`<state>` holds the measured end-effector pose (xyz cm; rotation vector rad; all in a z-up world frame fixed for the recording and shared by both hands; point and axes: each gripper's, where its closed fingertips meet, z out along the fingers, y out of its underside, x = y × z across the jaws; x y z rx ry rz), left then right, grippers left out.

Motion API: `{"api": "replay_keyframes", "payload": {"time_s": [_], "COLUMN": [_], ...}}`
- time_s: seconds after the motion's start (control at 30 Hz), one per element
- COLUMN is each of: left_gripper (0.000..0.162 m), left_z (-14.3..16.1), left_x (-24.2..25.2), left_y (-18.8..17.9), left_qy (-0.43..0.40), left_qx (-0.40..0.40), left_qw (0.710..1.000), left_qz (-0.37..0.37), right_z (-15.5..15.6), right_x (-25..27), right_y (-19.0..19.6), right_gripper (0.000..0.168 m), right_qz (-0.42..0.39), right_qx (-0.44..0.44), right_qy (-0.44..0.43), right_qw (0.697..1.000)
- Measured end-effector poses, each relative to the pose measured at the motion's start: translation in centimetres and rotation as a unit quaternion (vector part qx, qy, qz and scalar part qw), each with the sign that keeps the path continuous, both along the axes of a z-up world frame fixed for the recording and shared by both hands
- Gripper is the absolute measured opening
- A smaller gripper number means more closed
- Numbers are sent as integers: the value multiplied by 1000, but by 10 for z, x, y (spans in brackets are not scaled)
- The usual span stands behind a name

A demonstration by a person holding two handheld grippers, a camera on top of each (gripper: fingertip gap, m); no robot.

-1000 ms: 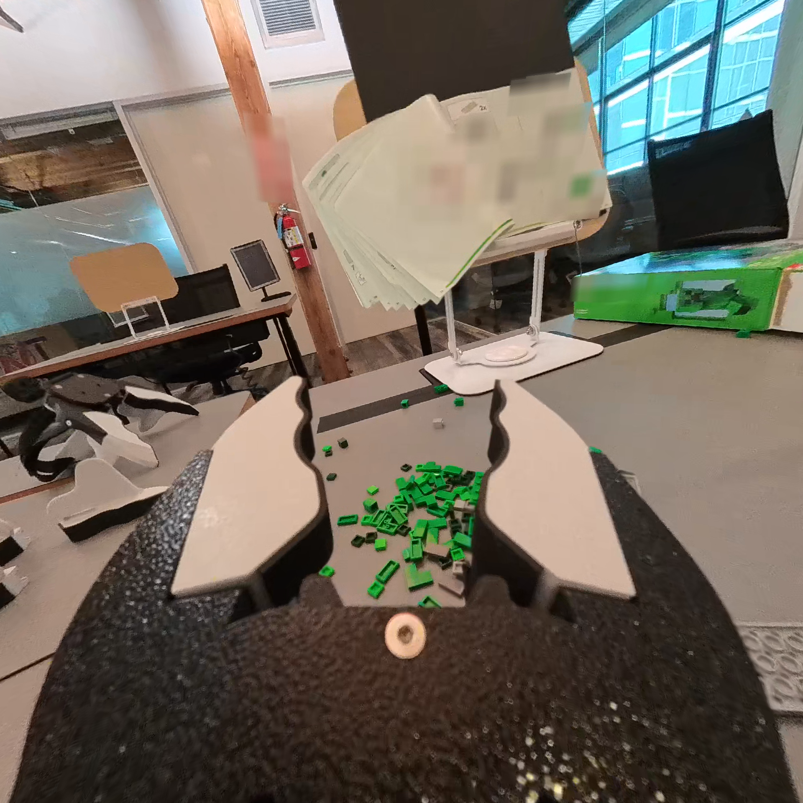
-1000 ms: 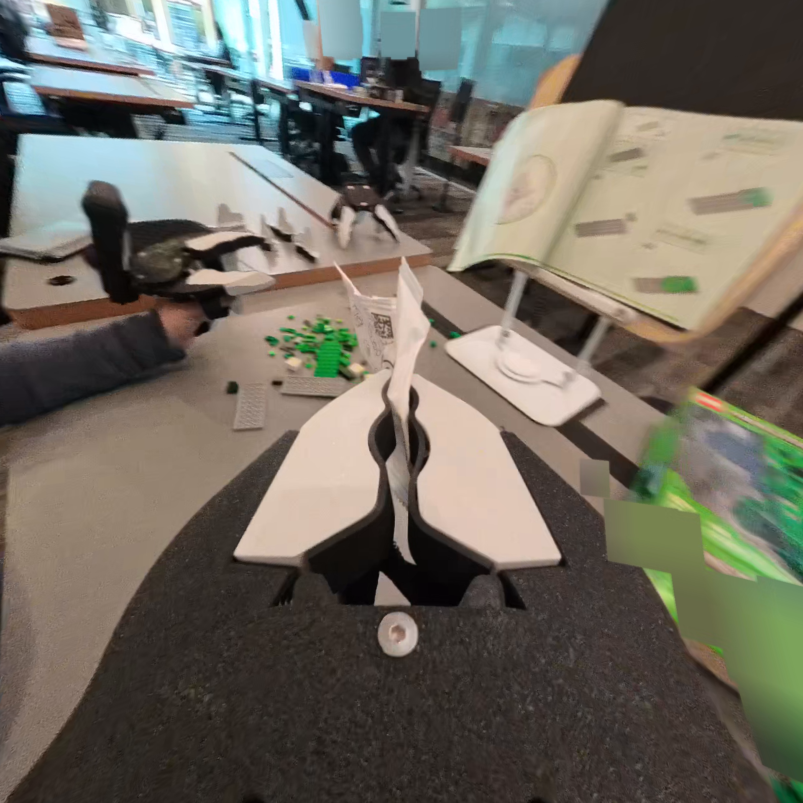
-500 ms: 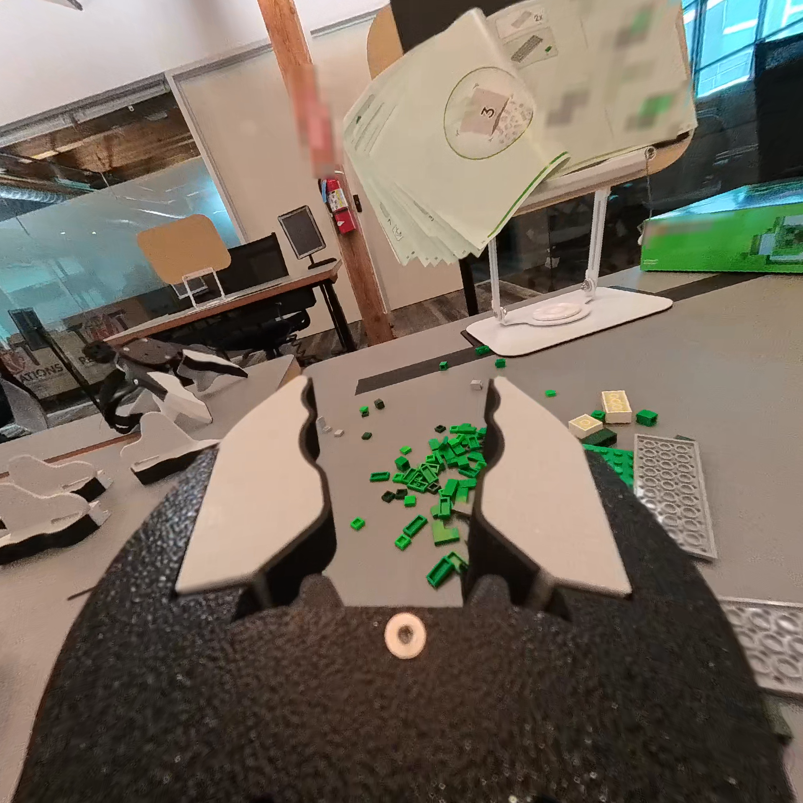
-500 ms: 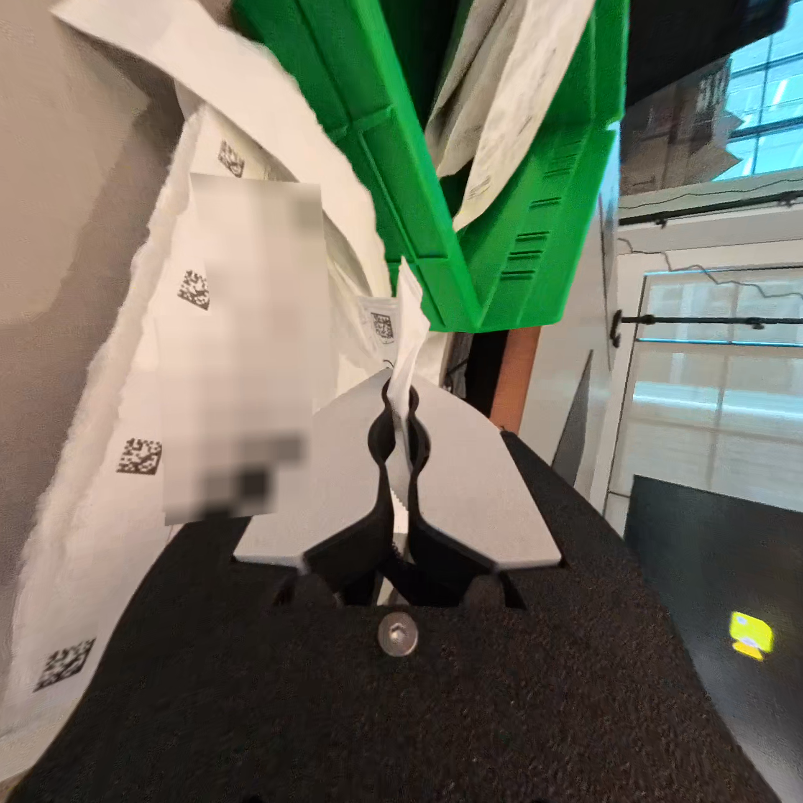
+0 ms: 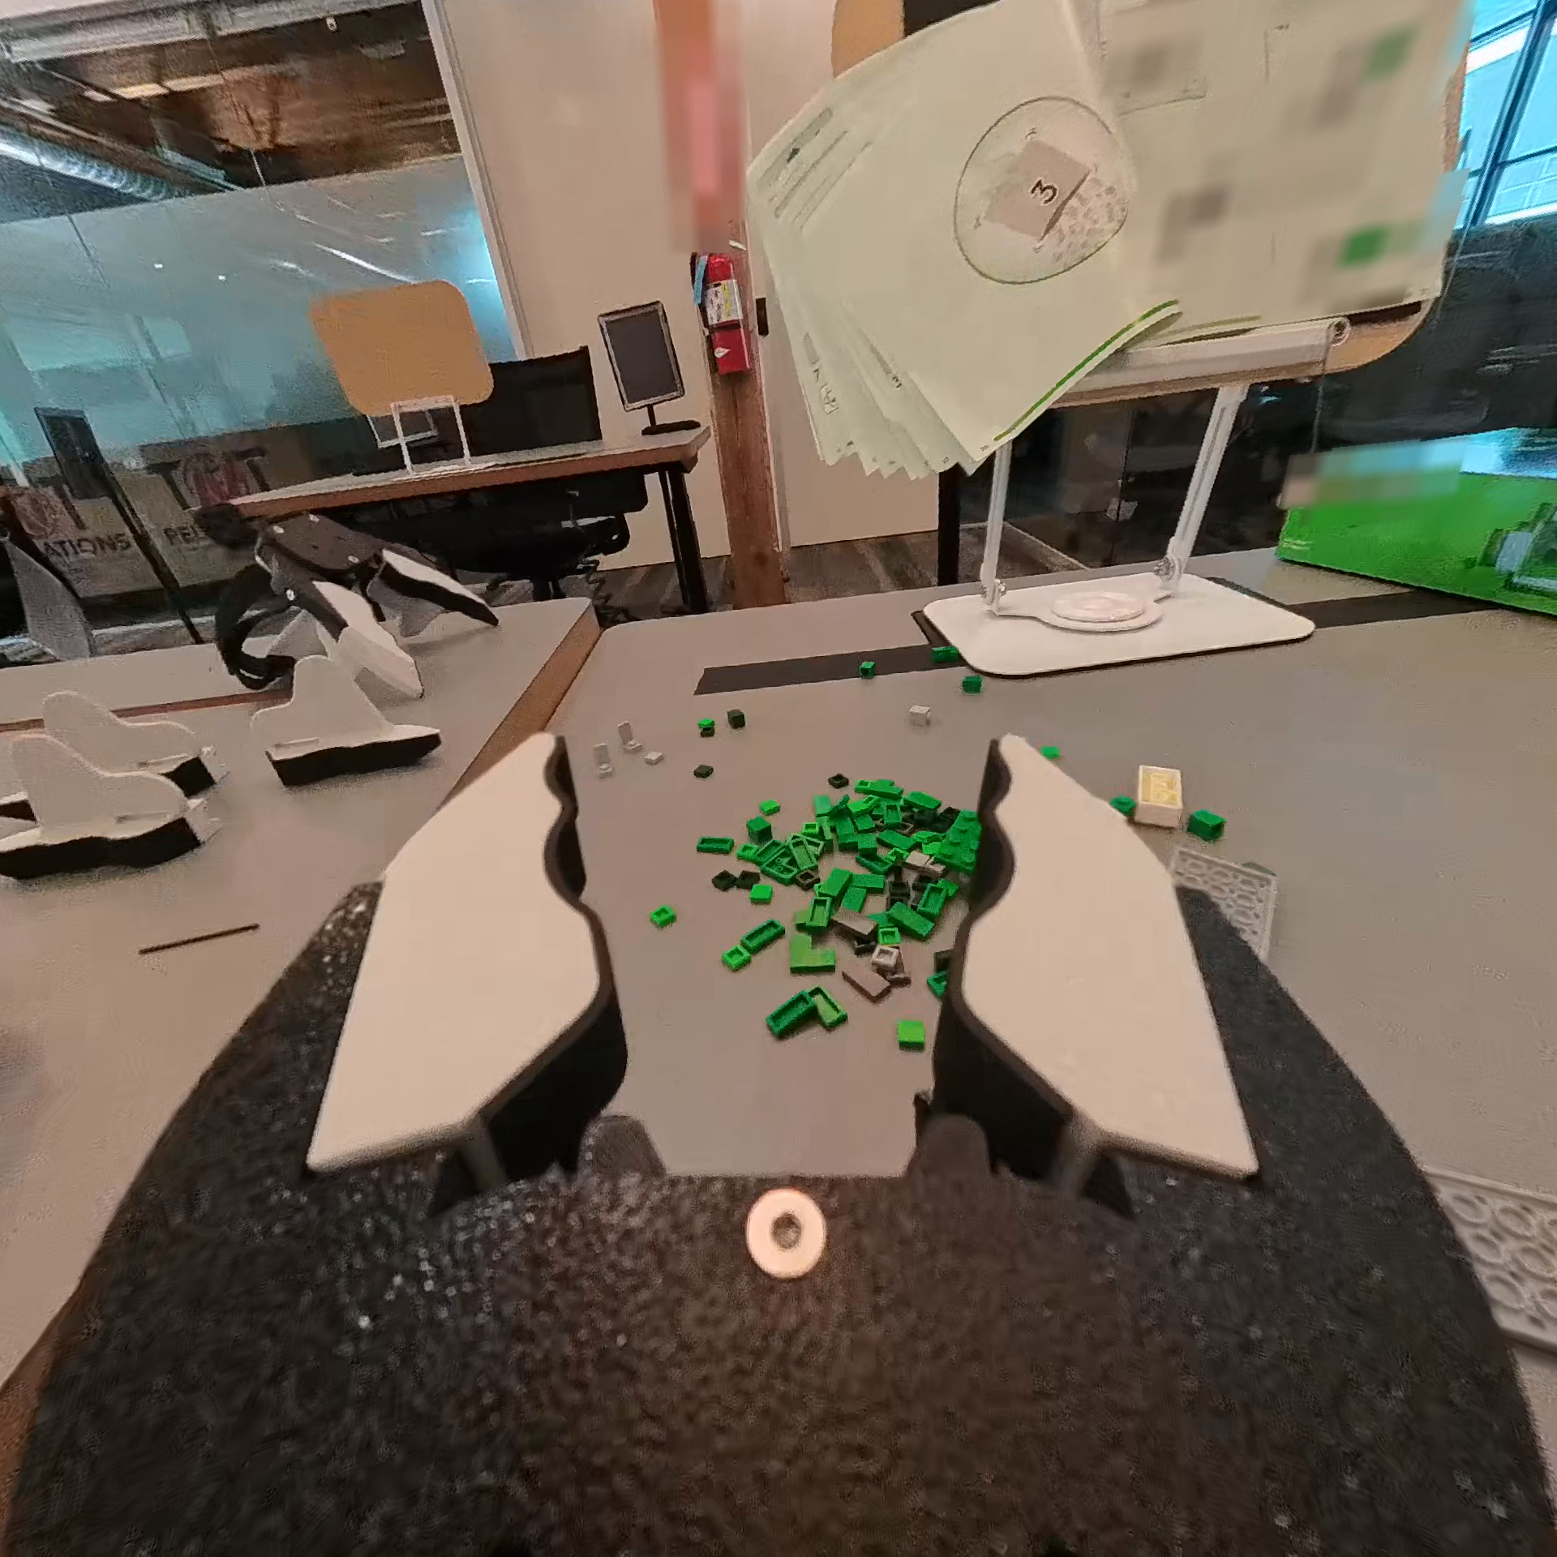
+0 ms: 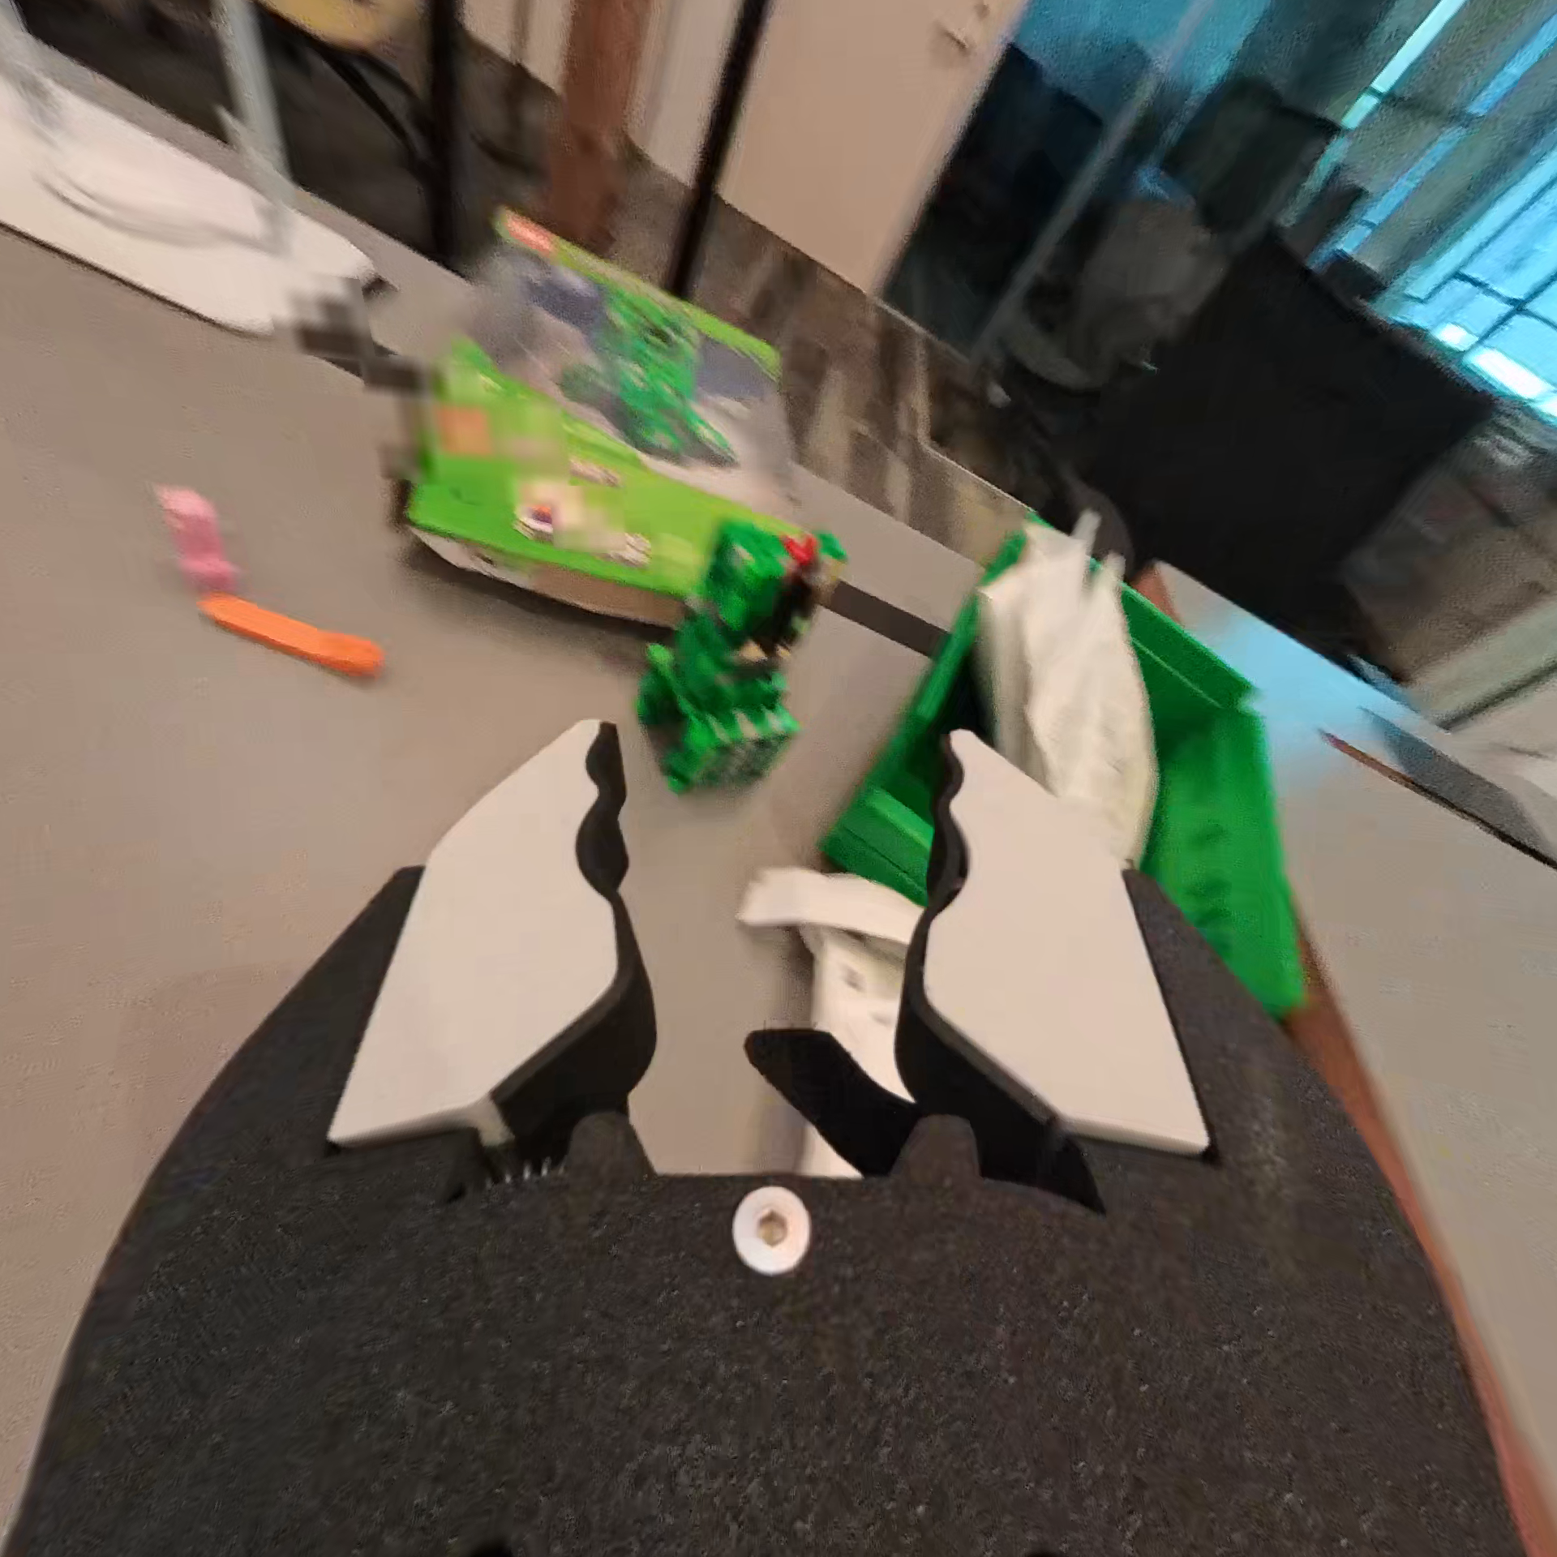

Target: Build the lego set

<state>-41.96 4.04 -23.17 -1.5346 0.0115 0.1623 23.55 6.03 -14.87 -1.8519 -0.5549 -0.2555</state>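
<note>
A heap of small green and grey lego pieces [image 5: 851, 876] lies on the grey table, between and just beyond the fingers of my left gripper [image 5: 779, 754], which is open and empty above it. Grey plates [image 5: 1226, 893] and a cream brick [image 5: 1158, 794] lie to the right of the heap. The open instruction booklet [image 5: 1053, 219] rests on a white stand [image 5: 1112, 623]. My right gripper [image 6: 779, 741] is open and empty; a white paper bag [image 6: 834, 918] lies on the table between its fingers. A built green lego figure [image 6: 729, 674] stands just ahead. This view is blurred.
A green bin [image 6: 1196, 800] stuffed with white paper bags stands at the right table edge. The green set box [image 6: 590, 472], an orange tool [image 6: 291, 634] and a pink piece [image 6: 198, 539] lie farther off. Spare grippers [image 5: 337, 590] and finger parts [image 5: 109, 792] rest on the left table. My hands' fingertips stand some 65 cm from each other.
My right gripper opened and let go of the white paper bag, which now lies on the table beside the green bin. My left gripper stayed open over the heap and drew back a little.
</note>
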Motion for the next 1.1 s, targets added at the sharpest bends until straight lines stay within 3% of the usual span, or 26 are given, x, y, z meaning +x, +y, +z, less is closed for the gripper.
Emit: {"api": "replay_keyframes", "payload": {"time_s": [0.1,0.27,0.37,0.43,0.53,0.6,0.73,0.9,1.1], "left_gripper": [89,73,61,46,10,0,0,0,15], "left_z": [-6,-11,-13,-12,-14,-16,-19,-20,-18], "left_x": [-6,-14,-16,-18,-15,-10,-1,7,8], "left_y": [-2,-5,-4,-5,-5,-2,4,9,9], "left_qy": [-12,-42,-60,-56,-40,-26,5,18,48], "left_qx": [-11,-9,-13,-9,-15,-26,-38,-42,-34], "left_qw": [1000,999,998,998,999,999,998,997,997], "left_qz": [12,-2,-19,-12,-18,-27,-40,-58,-44], "right_z": [-8,-41,-70,-83,-86,-84,-88,-82,-85], "right_x": [-97,-252,-334,-377,-428,-450,-467,-462,-467], "right_y": [8,29,33,38,43,47,68,65,58], "right_gripper": [65,49,32,4,0,0,0,0,0], "right_qz": [152,316,374,392,433,450,434,451,463], "right_qx": [1,-18,-23,-22,-8,12,53,69,73], "right_qy": [150,361,359,342,328,320,295,318,292], "right_qw": [977,877,855,854,840,834,850,831,834]}}
